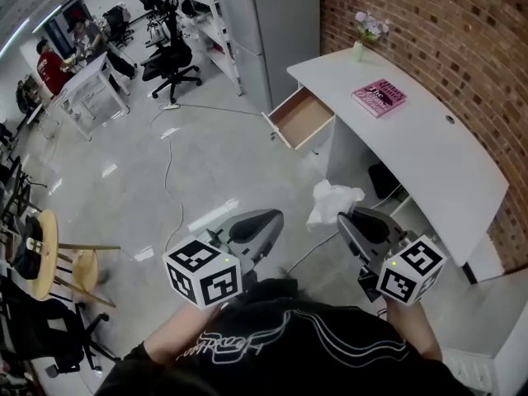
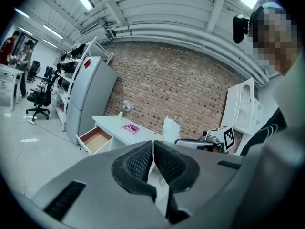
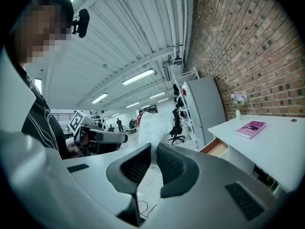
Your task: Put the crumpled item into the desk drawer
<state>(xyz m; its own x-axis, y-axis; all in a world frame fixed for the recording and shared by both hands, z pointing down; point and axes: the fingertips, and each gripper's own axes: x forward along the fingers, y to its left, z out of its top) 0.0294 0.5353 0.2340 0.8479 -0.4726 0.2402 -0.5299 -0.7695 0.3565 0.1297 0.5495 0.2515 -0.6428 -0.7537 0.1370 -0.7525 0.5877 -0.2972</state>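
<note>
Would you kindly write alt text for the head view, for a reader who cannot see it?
The right gripper holds a crumpled item above the floor, short of a white desk whose drawer stands open. The left gripper is beside it, empty.

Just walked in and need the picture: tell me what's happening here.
A person holds a gripper in each hand. The right gripper is shut on a crumpled white item, held in the air. The left gripper is shut and empty. The drawer ahead stands open, and the item is not in it yet.
</note>
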